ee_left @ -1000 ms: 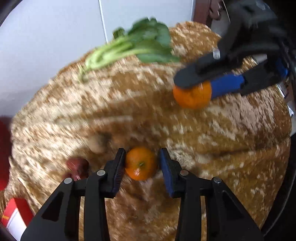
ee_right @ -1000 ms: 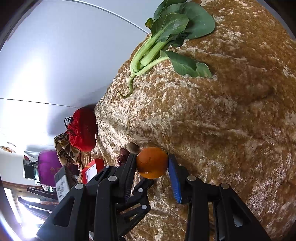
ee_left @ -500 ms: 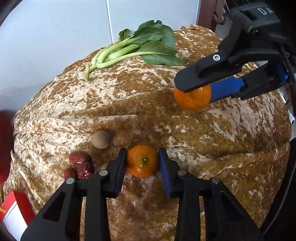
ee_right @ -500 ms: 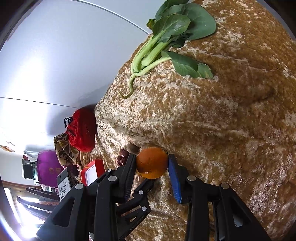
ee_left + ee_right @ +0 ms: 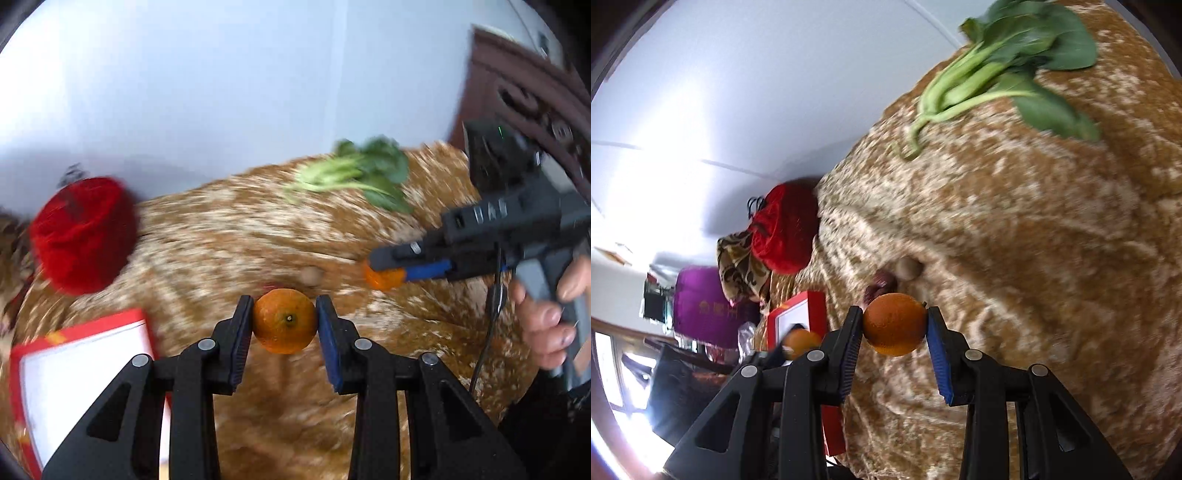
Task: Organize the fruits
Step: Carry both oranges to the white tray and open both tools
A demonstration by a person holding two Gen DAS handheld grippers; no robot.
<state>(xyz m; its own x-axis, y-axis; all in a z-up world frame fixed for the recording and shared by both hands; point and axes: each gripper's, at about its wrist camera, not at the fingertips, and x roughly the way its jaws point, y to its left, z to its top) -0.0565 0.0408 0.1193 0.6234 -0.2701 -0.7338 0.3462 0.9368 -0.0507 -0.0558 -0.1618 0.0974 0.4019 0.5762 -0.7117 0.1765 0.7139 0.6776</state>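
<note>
My left gripper (image 5: pixel 284 320) is shut on an orange tangerine (image 5: pixel 284 321) and holds it above the brown velvet-covered table (image 5: pixel 229 236). My right gripper (image 5: pixel 894 325) is shut on a second tangerine (image 5: pixel 894 324); it shows in the left wrist view (image 5: pixel 382 277) at the right, over the cloth. The left tangerine also shows in the right wrist view (image 5: pixel 799 343) at the lower left. A small brown round fruit (image 5: pixel 909 267) and red dates (image 5: pixel 881 282) lie on the cloth beyond both grippers.
A green leafy vegetable (image 5: pixel 1012 74) lies at the far side of the cloth. A red and white box (image 5: pixel 85 373) sits at the left edge, below my left gripper. A red pouch (image 5: pixel 83 232) and patterned bags (image 5: pixel 738 266) stand left, against the white wall.
My left gripper has lifted and swung left with its tangerine; the red box and pouch came into view. The right gripper has moved left, nearer the dates, with its tangerine.
</note>
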